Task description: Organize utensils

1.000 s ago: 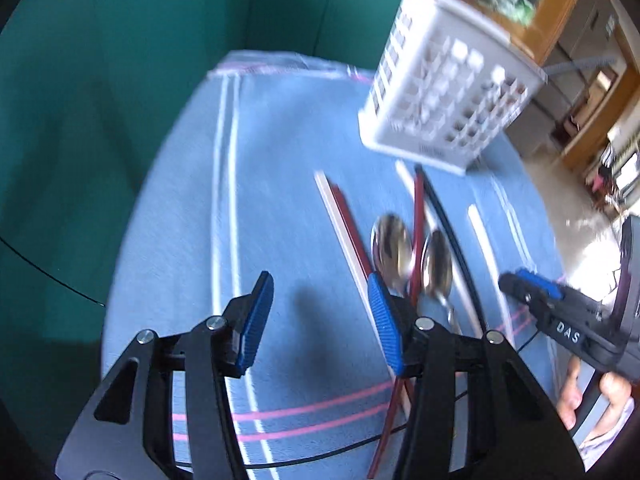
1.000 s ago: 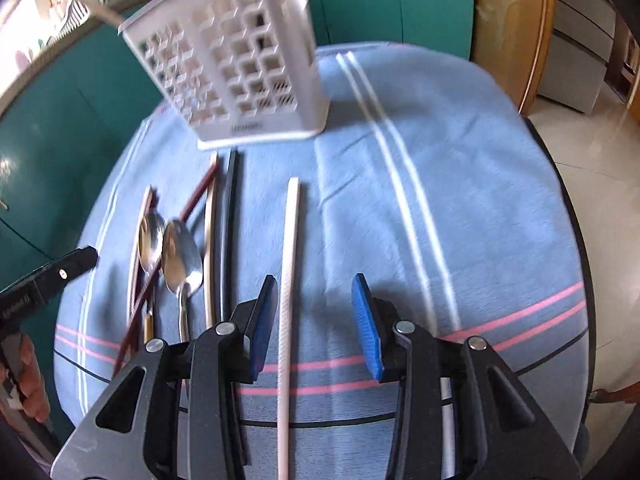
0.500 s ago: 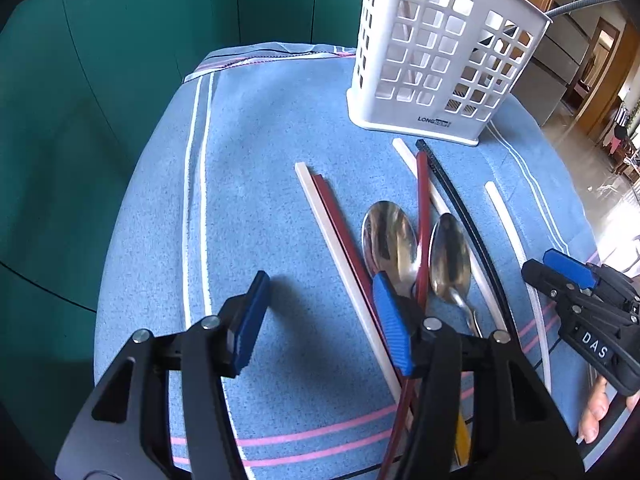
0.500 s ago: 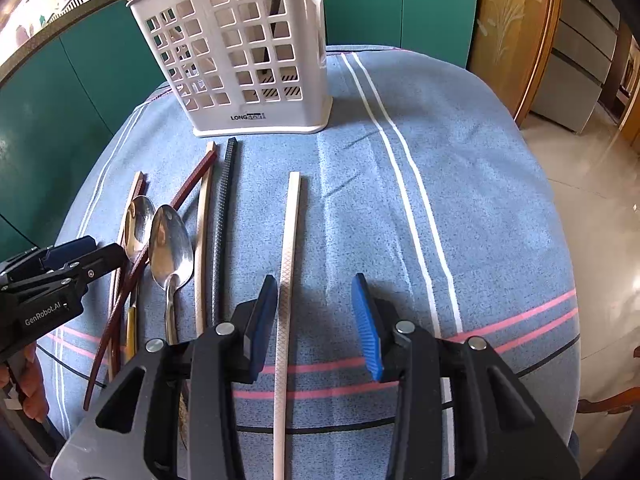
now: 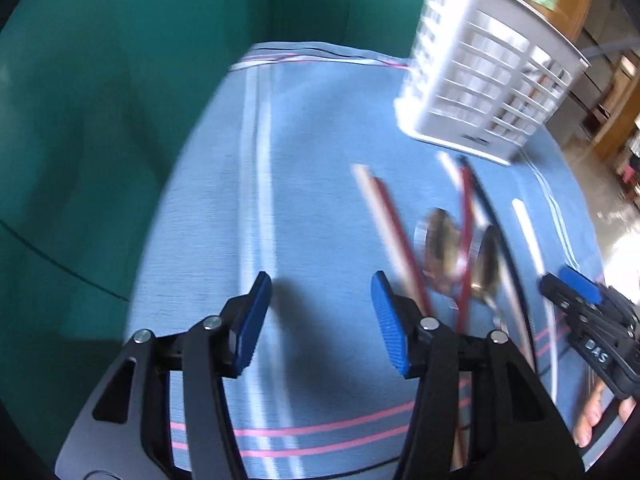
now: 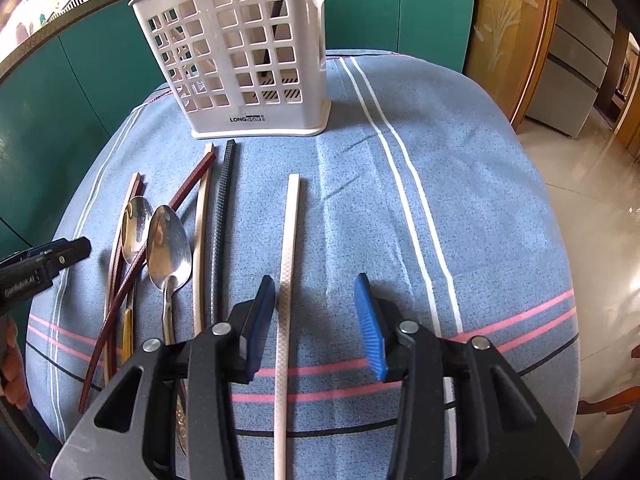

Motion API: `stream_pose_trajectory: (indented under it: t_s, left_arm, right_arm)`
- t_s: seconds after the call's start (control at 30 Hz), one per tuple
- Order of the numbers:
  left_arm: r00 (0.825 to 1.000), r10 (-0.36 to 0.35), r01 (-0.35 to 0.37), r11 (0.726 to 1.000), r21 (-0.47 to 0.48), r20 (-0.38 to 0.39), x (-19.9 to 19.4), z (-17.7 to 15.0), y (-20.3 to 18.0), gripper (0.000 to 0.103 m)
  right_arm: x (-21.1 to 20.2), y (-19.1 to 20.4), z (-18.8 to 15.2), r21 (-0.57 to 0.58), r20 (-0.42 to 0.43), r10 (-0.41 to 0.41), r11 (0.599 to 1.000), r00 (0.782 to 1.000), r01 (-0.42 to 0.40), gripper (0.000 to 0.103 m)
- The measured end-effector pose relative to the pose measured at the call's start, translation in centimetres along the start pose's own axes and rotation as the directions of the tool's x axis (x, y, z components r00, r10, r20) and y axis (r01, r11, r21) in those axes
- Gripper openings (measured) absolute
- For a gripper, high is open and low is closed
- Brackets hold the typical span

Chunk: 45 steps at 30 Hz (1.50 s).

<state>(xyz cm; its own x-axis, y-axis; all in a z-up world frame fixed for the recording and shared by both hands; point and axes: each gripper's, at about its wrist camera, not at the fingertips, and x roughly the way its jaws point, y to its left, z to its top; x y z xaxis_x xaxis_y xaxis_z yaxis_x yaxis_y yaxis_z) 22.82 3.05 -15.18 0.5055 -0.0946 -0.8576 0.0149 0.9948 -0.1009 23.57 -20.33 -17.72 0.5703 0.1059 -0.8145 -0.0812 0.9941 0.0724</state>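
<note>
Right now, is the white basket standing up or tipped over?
Standing up. The white basket sits flat on its base on the blue cloth, open end up, with sticks poking out.

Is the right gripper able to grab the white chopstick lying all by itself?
Probably yes. The right gripper is open, and the white chopstick already runs between its fingers, apart from the other utensils, with nothing on top of it.

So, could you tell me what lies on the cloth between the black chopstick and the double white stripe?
In the right wrist view, one white chopstick lies alone between the black chopstick and the double white stripe; otherwise bare blue cloth.
</note>
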Motion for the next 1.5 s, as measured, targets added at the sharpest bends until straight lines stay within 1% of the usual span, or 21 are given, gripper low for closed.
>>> stream_pose_trajectory:
  t_s: [0.03,0.13,0.27,0.37,0.5,0.6,0.7,0.77,0.83,0.9,0.97,1.03,1.13,1.2,1.23,1.37,1.43,1.47,1.5]
  left_arm:
    - [1.000,-0.011,0.011,1.000,0.019,-0.006,0.2,-0.1,-0.8,0.055]
    - [1.000,-0.009,0.009,0.998,0.068,-0.002,0.3,-0.6,-2.7,0.063]
    - [1.000,0.030,-0.030,0.993,0.111,0.002,0.4,-1.0,-3.5,0.064]
    - [0.997,0.071,-0.071,0.993,0.093,-0.004,-0.2,-1.2,-2.4,0.064]
    - [0.996,0.090,-0.090,0.995,0.035,-0.007,-0.5,-1.0,0.7,0.064]
    - [0.998,0.066,-0.067,0.997,-0.028,-0.015,-0.4,-0.6,2.8,0.064]
    - [1.000,0.014,-0.016,0.996,-0.085,-0.016,0.1,0.6,4.4,0.064]
    - [1.000,0.009,-0.011,0.994,-0.107,-0.019,0.5,1.4,5.1,0.058]
    - [1.000,0.002,-0.004,0.992,-0.122,-0.020,0.8,2.3,5.5,0.042]
    - [1.000,-0.001,-0.001,0.993,-0.121,-0.018,1.0,2.8,5.5,0.034]
    - [1.000,-0.025,0.023,0.995,-0.101,-0.018,1.2,3.2,4.9,0.028]
    - [0.999,-0.030,0.028,0.997,-0.075,-0.026,1.6,3.3,4.0,0.027]
    - [0.999,0.019,-0.020,0.999,-0.028,-0.031,2.0,3.5,2.5,0.027]
    - [0.999,0.033,-0.033,0.999,-0.002,-0.038,2.2,3.6,1.9,0.026]
    - [0.999,0.028,-0.028,1.000,0.011,-0.041,2.3,3.7,1.6,0.020]
    - [0.999,-0.006,0.009,0.998,0.060,-0.044,2.1,3.3,0.6,0.017]
    - [0.997,-0.058,0.061,0.996,0.063,-0.044,2.0,3.1,0.2,0.013]
    - [0.997,-0.069,0.072,0.995,0.064,-0.038,1.8,3.1,0.1,0.013]
    - [0.998,-0.069,0.069,0.996,0.062,-0.013,1.1,3.1,0.1,0.012]
  right_arm:
    - [0.0,0.0,-0.1,-0.001,0.001,-0.001,1.000,1.000,0.001,0.044]
    - [0.0,-0.1,-0.1,0.000,0.000,0.007,1.000,1.000,-0.007,0.044]
    - [-0.1,-0.2,-0.1,-0.001,0.003,0.014,1.000,1.000,-0.014,0.044]
    - [-0.2,-0.2,-0.2,-0.003,0.006,0.013,1.000,1.000,-0.013,0.044]
    - [-0.2,-0.1,-0.2,-0.002,0.006,0.015,1.000,1.000,-0.015,0.045]
    - [0.1,0.2,0.1,-0.018,0.002,-0.009,1.000,1.000,0.009,0.045]
    - [0.3,0.3,0.4,-0.022,-0.003,-0.021,1.000,1.000,0.021,0.045]
    - [0.3,0.3,0.5,-0.022,-0.004,-0.024,0.999,1.000,0.024,0.045]
    - [0.3,0.3,0.3,-0.027,0.001,-0.024,0.999,1.000,0.024,0.045]
    - [0.4,0.4,0.2,-0.033,0.008,-0.023,0.999,1.000,0.023,0.046]
    - [0.4,0.4,0.2,-0.035,0.011,-0.021,0.999,1.000,0.021,0.048]
    - [0.4,0.6,0.3,-0.038,0.012,-0.022,0.999,1.000,0.022,0.050]
    - [0.4,0.8,0.1,-0.049,0.015,-0.031,0.998,0.999,0.031,0.053]
    - [0.3,0.8,0.1,-0.051,0.018,-0.031,0.998,0.999,0.032,0.053]
    - [0.3,0.8,0.0,-0.048,0.019,-0.027,0.998,0.999,0.027,0.053]
    - [0.2,0.7,0.0,-0.041,0.020,-0.016,0.999,1.000,0.017,0.053]
    - [0.2,0.6,0.0,-0.040,0.021,-0.016,0.999,1.000,0.017,0.053]
    - [0.2,0.6,0.0,-0.039,0.022,-0.015,0.999,1.000,0.016,0.053]
    - [0.1,0.5,-0.1,-0.040,0.022,-0.014,0.999,1.000,0.015,0.053]
